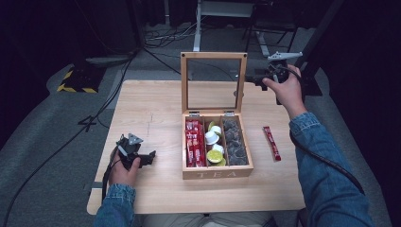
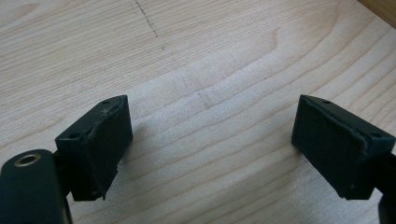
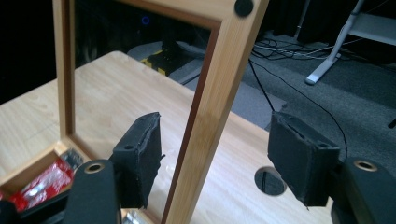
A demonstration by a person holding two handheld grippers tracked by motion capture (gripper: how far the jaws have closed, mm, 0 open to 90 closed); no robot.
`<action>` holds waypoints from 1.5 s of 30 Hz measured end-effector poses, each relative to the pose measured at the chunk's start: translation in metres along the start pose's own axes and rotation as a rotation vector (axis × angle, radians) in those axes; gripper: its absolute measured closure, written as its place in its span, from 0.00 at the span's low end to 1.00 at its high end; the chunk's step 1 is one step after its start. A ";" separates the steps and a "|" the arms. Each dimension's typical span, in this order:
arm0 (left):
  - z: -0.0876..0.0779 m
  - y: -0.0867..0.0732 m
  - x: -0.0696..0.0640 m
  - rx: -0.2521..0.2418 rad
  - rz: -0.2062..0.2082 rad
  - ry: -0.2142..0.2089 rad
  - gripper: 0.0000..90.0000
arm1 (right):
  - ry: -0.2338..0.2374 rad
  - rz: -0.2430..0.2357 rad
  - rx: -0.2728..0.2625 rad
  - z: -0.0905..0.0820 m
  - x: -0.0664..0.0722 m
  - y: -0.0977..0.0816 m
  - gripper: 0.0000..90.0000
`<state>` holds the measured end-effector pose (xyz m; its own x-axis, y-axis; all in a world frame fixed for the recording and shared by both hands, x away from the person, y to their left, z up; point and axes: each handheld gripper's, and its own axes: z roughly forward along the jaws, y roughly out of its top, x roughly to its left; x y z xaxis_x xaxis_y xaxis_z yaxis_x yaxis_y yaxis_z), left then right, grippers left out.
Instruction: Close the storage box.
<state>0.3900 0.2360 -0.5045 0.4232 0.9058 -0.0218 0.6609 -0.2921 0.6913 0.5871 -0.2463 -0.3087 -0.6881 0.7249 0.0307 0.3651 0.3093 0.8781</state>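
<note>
The box's upright lid [image 3: 212, 107] is standing between the right tongs [image 3: 215, 158], cropped below; pads are gaping, not pressing. Left tongs [image 2: 210, 149] are gaping over the worktop [image 2: 210, 56].

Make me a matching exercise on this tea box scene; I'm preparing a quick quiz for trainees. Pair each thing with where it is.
Things:
1. red packets
2. dark tea bags
3. loose red packet
4. left gripper

Places:
A. on the table, right of the tea box
B. box's left compartment
C. over the table, left of the box
D. box's right compartment

Pairs: 1-B, 2-D, 3-A, 4-C
</note>
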 end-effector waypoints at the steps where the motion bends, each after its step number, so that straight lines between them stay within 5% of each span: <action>1: 0.000 0.000 0.000 -0.001 0.000 0.000 0.14 | -0.002 0.006 -0.002 0.002 -0.001 0.002 0.39; 14: 0.000 0.000 0.000 0.000 0.000 0.000 0.14 | 0.005 0.061 -0.001 0.032 -0.010 0.008 0.41; 28: 0.000 0.000 0.000 -0.001 0.000 -0.001 0.14 | 0.043 0.073 0.012 0.053 -0.003 0.010 0.43; 36: 0.000 0.000 0.000 -0.001 0.000 -0.001 0.14 | 0.059 0.068 0.005 0.057 0.004 0.012 0.43; 45: 0.000 0.000 0.000 0.001 0.001 0.000 0.14 | 0.038 0.070 -0.032 0.042 0.010 0.018 0.44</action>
<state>0.3901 0.2361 -0.5045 0.4237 0.9055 -0.0213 0.6612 -0.2932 0.6906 0.6128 -0.2074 -0.3124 -0.6849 0.7202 0.1100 0.3934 0.2385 0.8879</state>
